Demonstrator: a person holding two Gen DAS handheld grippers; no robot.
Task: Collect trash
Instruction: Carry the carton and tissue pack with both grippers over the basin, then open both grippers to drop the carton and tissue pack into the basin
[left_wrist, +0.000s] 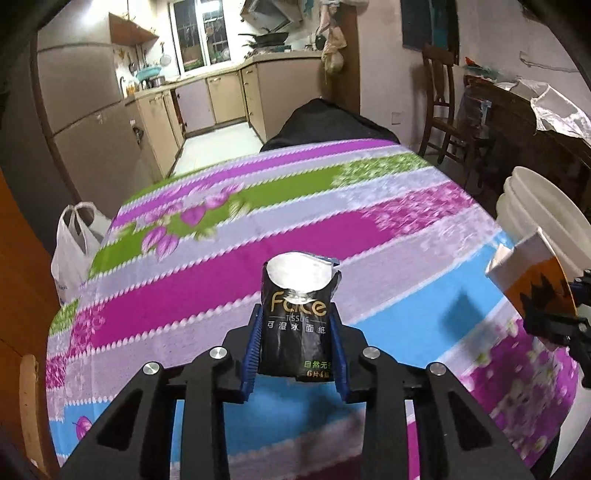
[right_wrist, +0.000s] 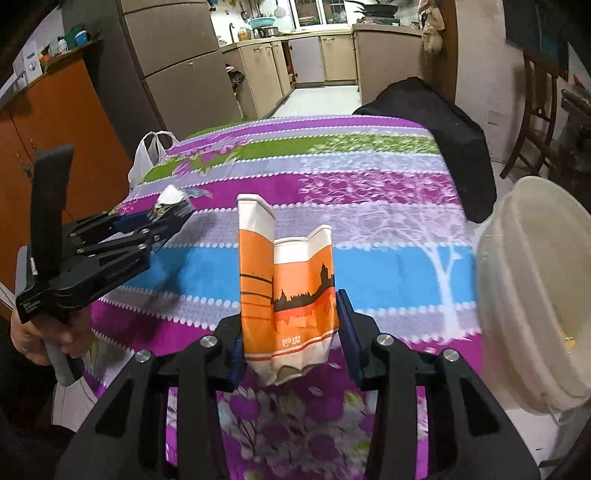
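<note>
You've got a desk (right_wrist: 388, 236) w/ a striped floral cloth in purple, green, blue & white filling most of both views. At its right edge sits a white bucket (right_wrist: 532, 295), rim tilted toward you. Your left gripper (left_wrist: 297, 332) is pinching a black tissue pack (left_wrist: 297, 314), blue pads pressed on both sides; the pack stands upright between the fingers, torn top showing white, lifted clear of the cloth. In the right wrist view that gripper shows at far left, your hand (right_wrist: 26, 336) on its handle. Your right gripper (right_wrist: 291, 332) is clamped on a crushed orange-and-white paper cup (right_wrist: 288, 288), held above the cloth, near the bucket but not over it. A white plastic bag (left_wrist: 74, 251) hangs off the desk's far left corner.
</note>
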